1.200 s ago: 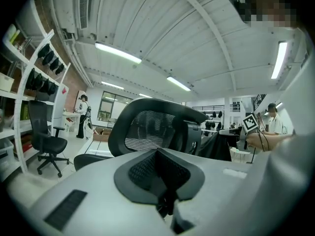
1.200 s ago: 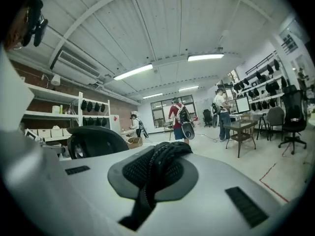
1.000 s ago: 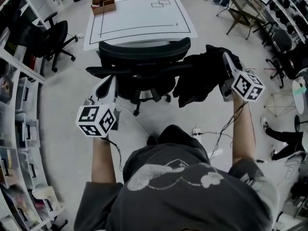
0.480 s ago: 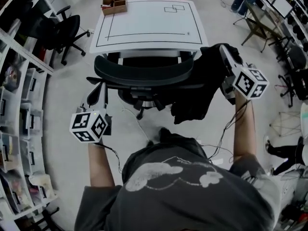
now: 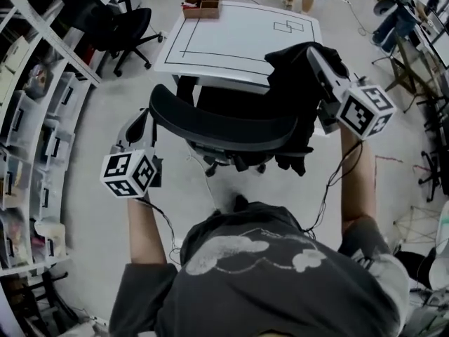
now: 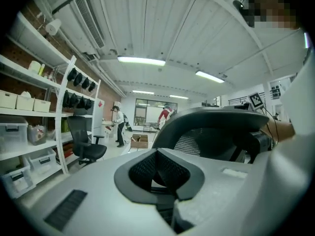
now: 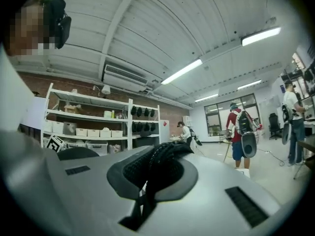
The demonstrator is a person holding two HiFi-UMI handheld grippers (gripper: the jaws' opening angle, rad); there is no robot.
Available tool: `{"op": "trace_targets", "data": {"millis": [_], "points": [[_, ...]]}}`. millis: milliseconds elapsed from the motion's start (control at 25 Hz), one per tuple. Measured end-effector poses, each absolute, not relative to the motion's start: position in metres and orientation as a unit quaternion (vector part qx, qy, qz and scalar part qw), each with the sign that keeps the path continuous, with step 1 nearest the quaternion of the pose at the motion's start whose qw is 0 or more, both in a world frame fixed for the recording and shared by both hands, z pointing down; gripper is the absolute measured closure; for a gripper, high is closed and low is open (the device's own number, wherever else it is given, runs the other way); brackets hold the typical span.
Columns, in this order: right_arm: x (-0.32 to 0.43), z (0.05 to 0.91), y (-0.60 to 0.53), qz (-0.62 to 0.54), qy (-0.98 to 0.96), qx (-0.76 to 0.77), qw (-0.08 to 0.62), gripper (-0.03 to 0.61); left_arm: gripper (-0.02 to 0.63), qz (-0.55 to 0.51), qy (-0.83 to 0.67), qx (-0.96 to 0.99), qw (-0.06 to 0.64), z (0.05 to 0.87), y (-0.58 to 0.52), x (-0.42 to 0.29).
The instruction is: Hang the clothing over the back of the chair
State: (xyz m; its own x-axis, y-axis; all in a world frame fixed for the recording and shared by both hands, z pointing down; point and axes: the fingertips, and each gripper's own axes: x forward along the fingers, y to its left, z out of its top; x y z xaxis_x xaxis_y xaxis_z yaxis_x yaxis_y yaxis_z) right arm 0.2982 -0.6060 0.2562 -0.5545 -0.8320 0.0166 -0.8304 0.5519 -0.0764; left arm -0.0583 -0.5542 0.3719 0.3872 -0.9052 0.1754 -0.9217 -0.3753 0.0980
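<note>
Table (image 5: 231, 41) with black outline markings stands beyond the black office chair (image 5: 210, 126), whose curved backrest is turned toward the person. Black clothing (image 5: 295, 97) hangs bunched at the backrest's right end (partly covering it), pinched in the closed jaws of the right gripper (image 5: 316, 56). Left gripper (image 5: 140, 126) is just beside the backrest's left end, jaws together and empty

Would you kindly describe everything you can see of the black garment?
The black garment is soft, dark, crumpled fabric. It hangs bunched from the right gripper, whose jaws are shut on a fold of it, at the right end of the chair back. Whether it rests on the chair is unclear.
</note>
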Motion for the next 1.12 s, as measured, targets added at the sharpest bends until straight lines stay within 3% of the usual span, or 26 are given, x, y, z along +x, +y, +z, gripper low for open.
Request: {"op": "trace_targets", "data": {"millis": [480,1120], "points": [[0.199,0.209,-0.634,0.008,0.94,-0.34,0.01,0.583,0.612,0.033,-0.589,0.803,0.084,0.353,-0.559,-0.065],[0.138,0.171,-0.522,0.055,0.932,-0.357,0.027,0.583,0.612,0.004,-0.516,0.854,0.067,0.33,-0.503,-0.084]]}}
